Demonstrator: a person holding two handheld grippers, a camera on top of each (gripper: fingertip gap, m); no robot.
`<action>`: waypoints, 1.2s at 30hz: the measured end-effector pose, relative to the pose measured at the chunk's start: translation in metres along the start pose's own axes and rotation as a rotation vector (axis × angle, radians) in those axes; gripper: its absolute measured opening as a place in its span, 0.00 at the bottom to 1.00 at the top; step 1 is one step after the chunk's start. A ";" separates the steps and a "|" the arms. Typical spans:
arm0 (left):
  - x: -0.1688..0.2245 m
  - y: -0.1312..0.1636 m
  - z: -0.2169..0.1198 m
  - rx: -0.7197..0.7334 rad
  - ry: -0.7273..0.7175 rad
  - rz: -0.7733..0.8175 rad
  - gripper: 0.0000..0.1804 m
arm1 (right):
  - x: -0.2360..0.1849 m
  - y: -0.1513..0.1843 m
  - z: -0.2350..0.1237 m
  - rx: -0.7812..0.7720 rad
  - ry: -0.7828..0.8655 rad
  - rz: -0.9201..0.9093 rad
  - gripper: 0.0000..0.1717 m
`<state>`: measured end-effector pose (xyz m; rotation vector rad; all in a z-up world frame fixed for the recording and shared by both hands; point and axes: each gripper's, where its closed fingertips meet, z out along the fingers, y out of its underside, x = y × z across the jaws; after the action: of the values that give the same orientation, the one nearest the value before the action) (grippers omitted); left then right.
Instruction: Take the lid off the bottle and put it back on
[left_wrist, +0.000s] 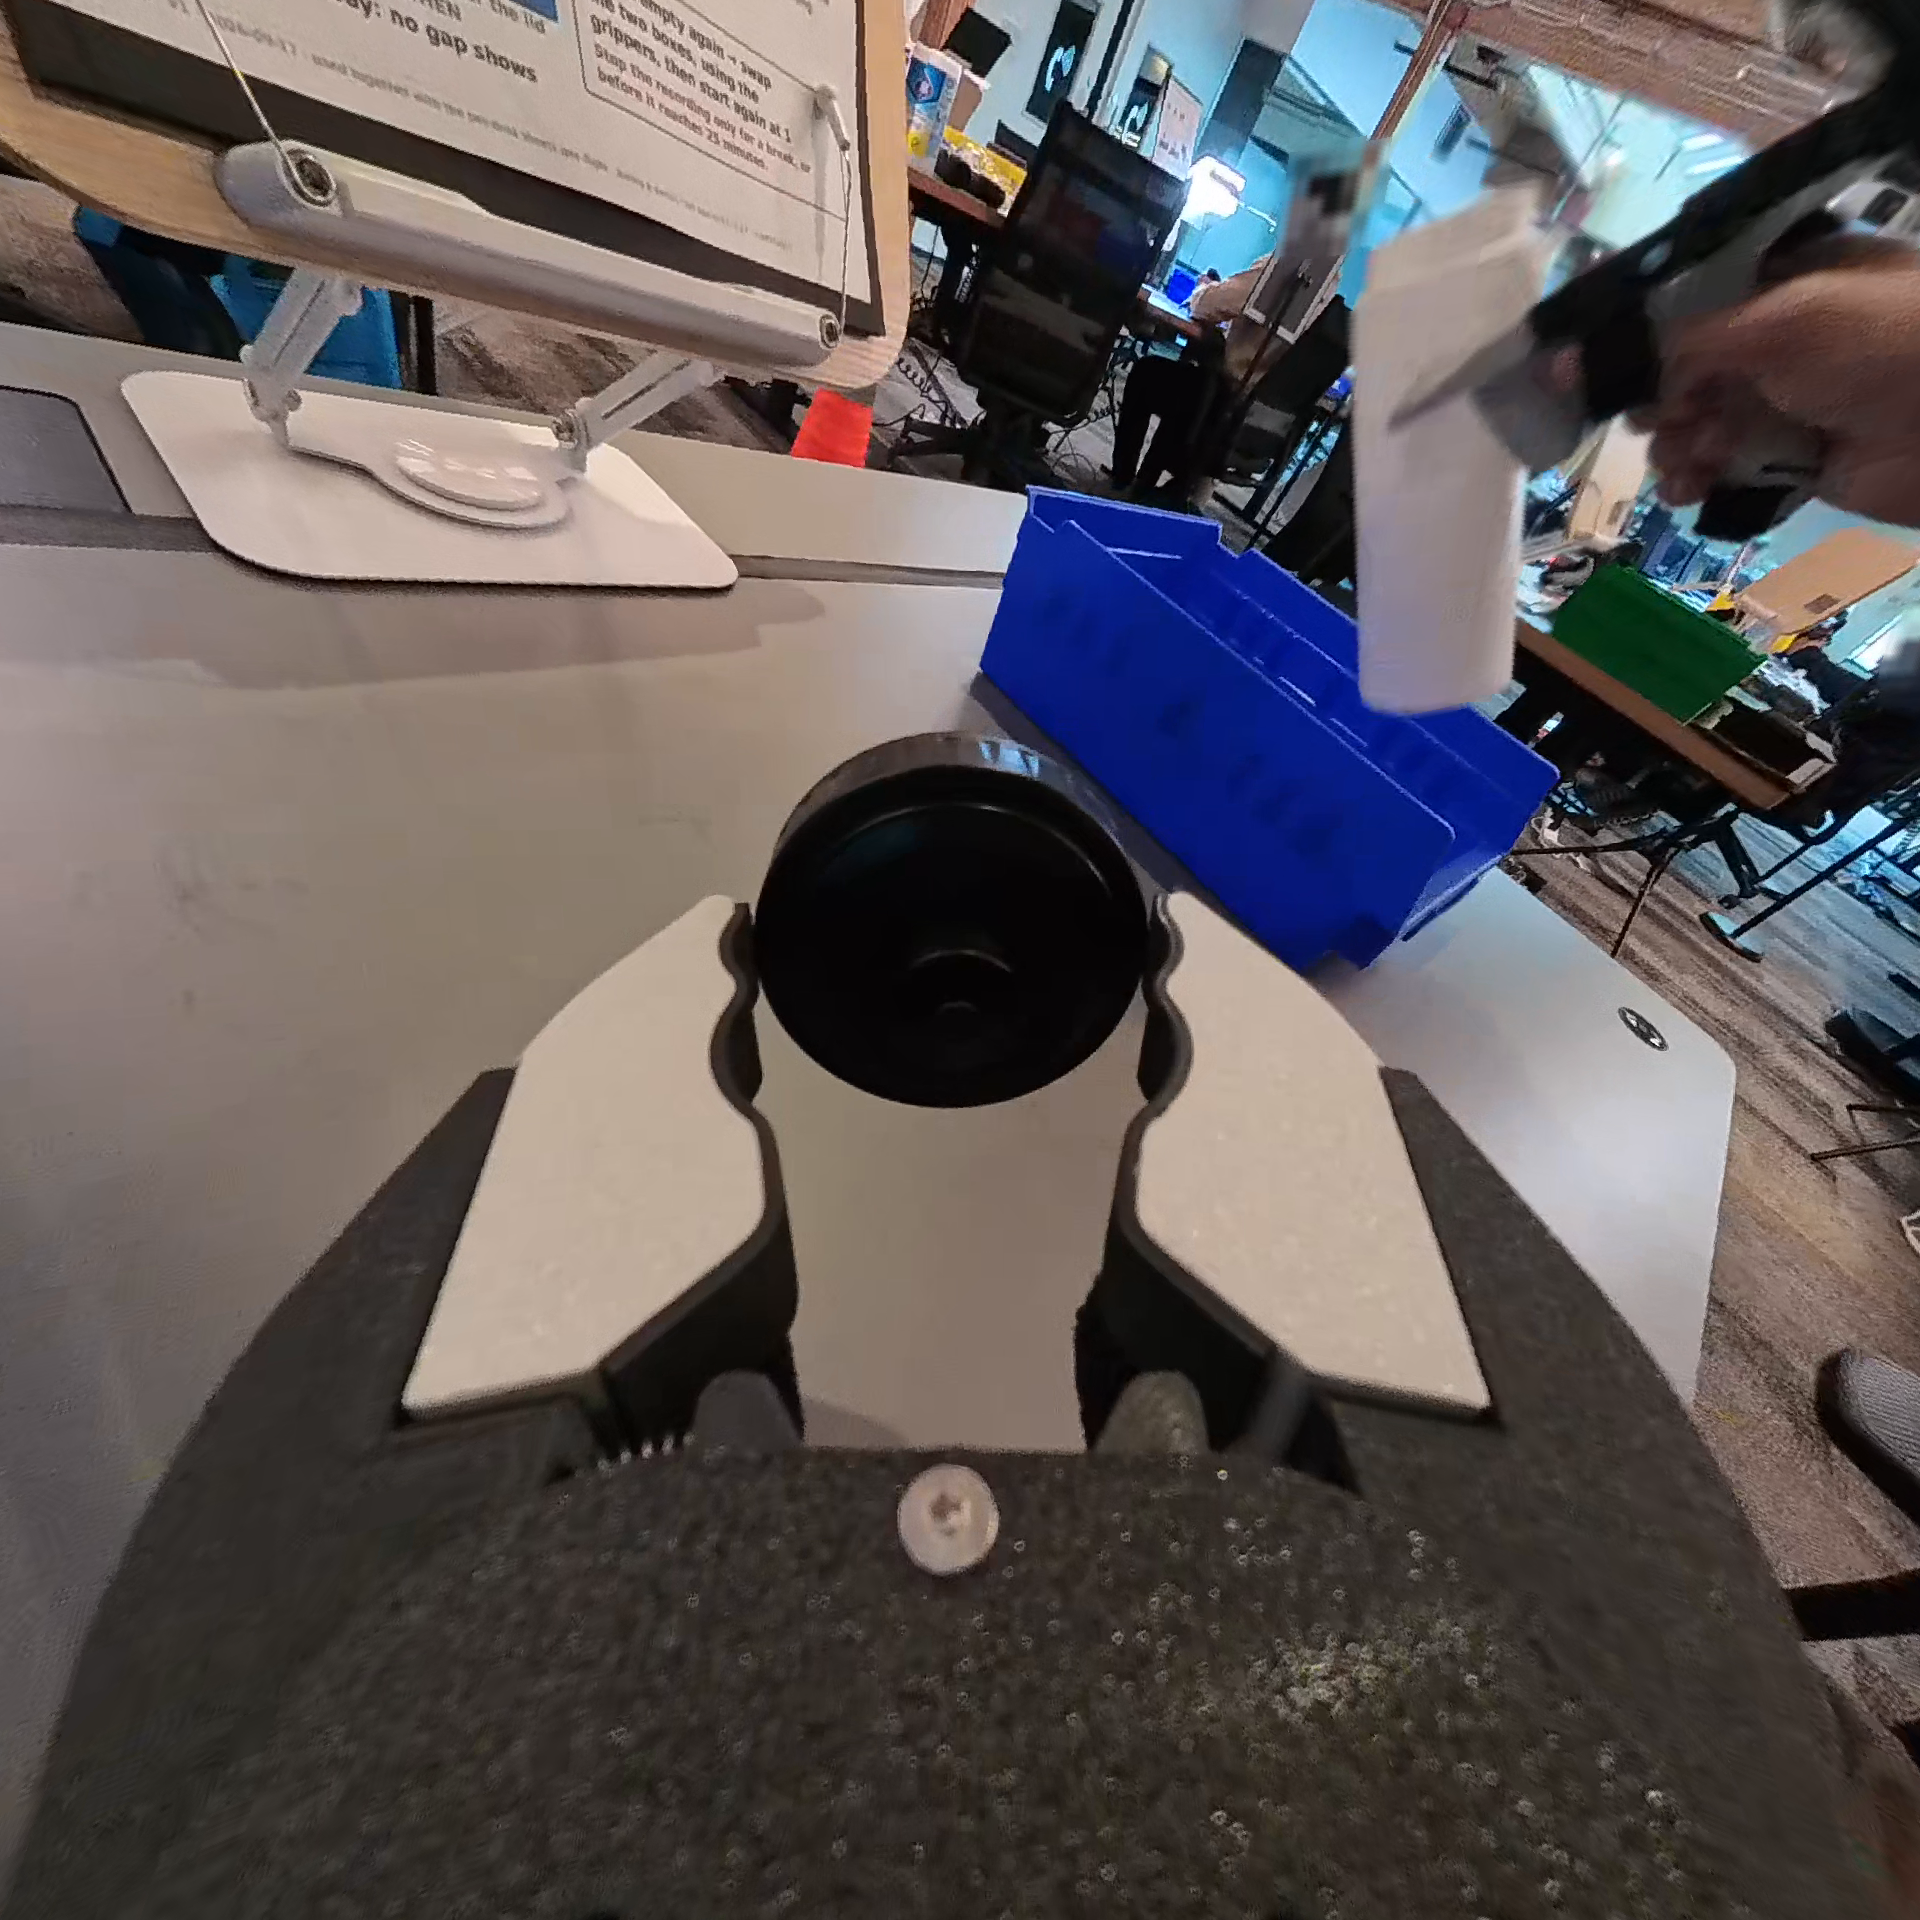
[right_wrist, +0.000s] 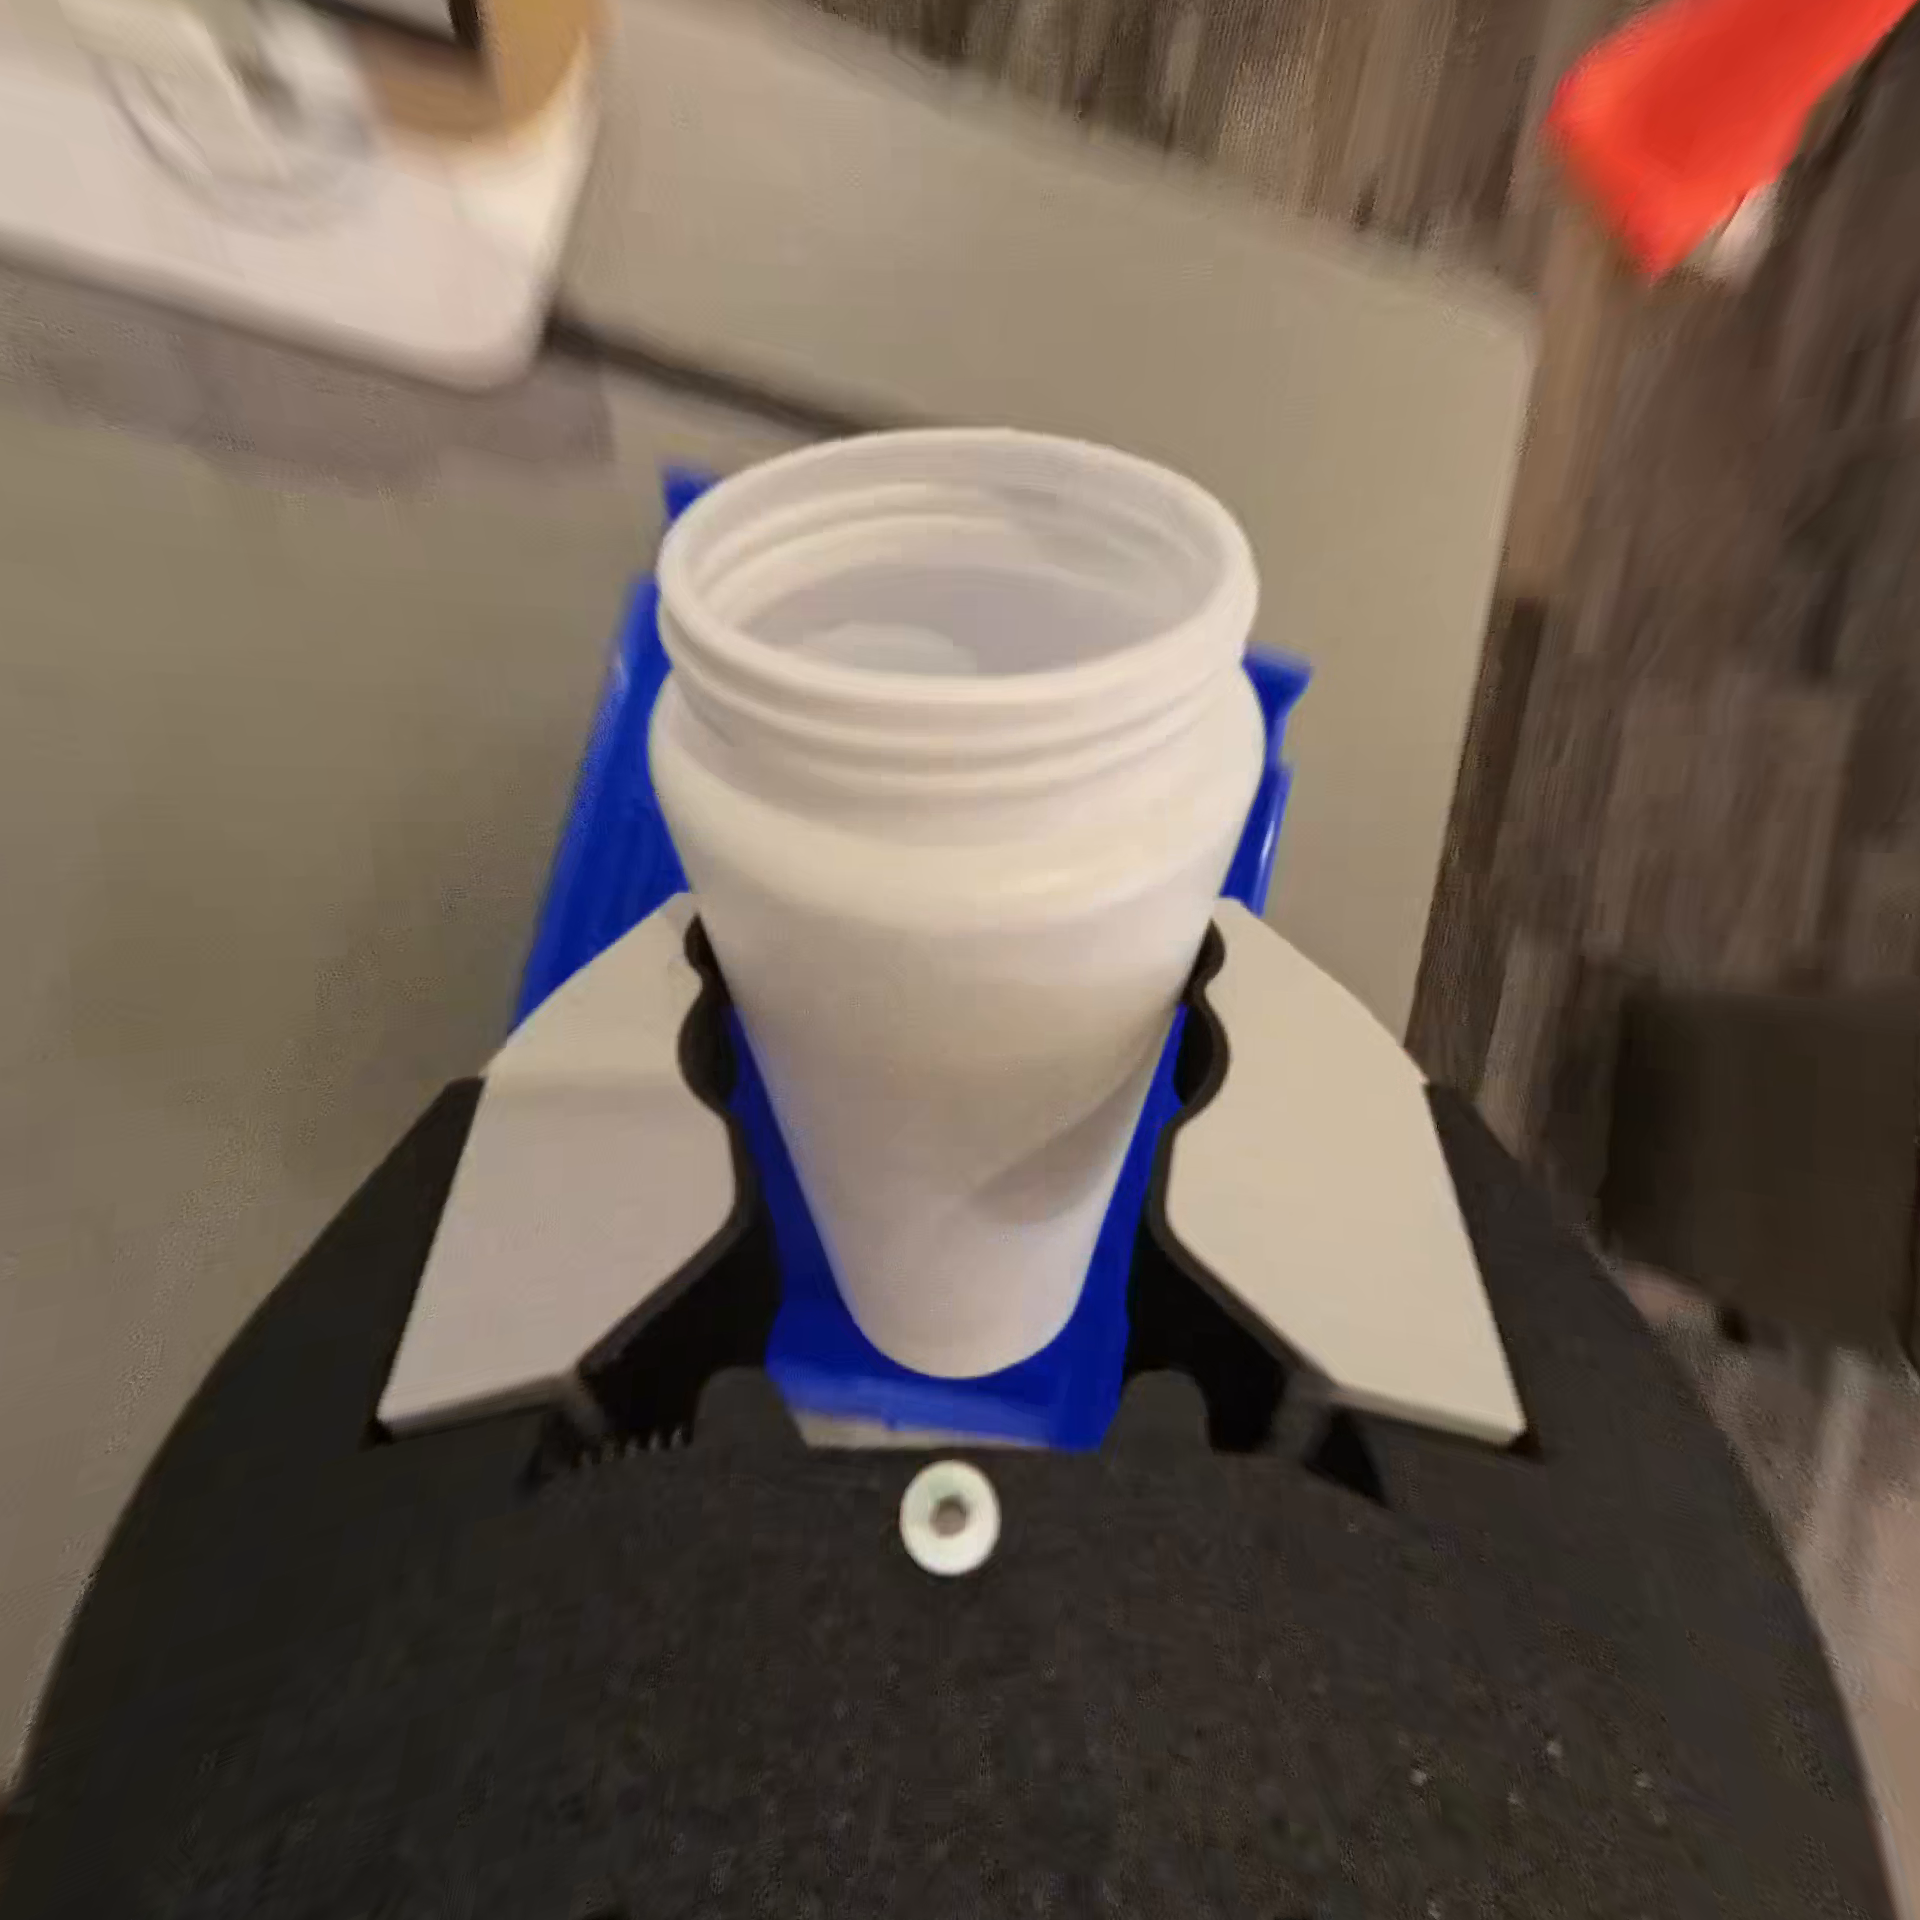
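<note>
My left gripper (left_wrist: 948, 940) is shut on a black round lid (left_wrist: 935, 883); its hollow underside faces the camera and both pads press its rim, above the grey table (left_wrist: 364, 883). My right gripper (right_wrist: 951, 961) is shut on a white plastic bottle (right_wrist: 956, 831), gripped at the body. The bottle's threaded mouth is open, with no lid on it. In the left wrist view the white bottle (left_wrist: 1439, 468) hangs in the air at the upper right, held by the right gripper (left_wrist: 1538, 384) in a person's hand (left_wrist: 1787, 395), above a blue bin (left_wrist: 1226, 707).
The blue bin (right_wrist: 582, 831) sits at the table's right edge, directly under the bottle. A white document stand (left_wrist: 436, 488) holding a printed sheet stands at the back left. Beyond the table edge are the floor, chairs, desks and a red object (left_wrist: 831, 426).
</note>
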<state>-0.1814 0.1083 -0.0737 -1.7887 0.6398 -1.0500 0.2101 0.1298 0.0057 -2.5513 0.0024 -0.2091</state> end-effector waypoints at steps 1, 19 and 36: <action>0.001 0.000 0.001 -0.002 0.006 -0.003 0.39 | 0.001 0.016 0.016 -0.108 0.007 -0.006 0.49; 0.011 0.008 0.016 -0.048 0.038 0.058 0.39 | 0.026 0.110 0.158 -0.540 0.087 0.057 0.52; 0.007 0.009 0.019 -0.032 0.057 -0.009 0.39 | -0.238 0.061 -0.093 0.711 -1.010 -0.020 0.58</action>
<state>-0.1614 0.1083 -0.0827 -1.7963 0.6870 -1.1060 -0.0361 0.0384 0.0134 -1.7026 -0.4021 0.9118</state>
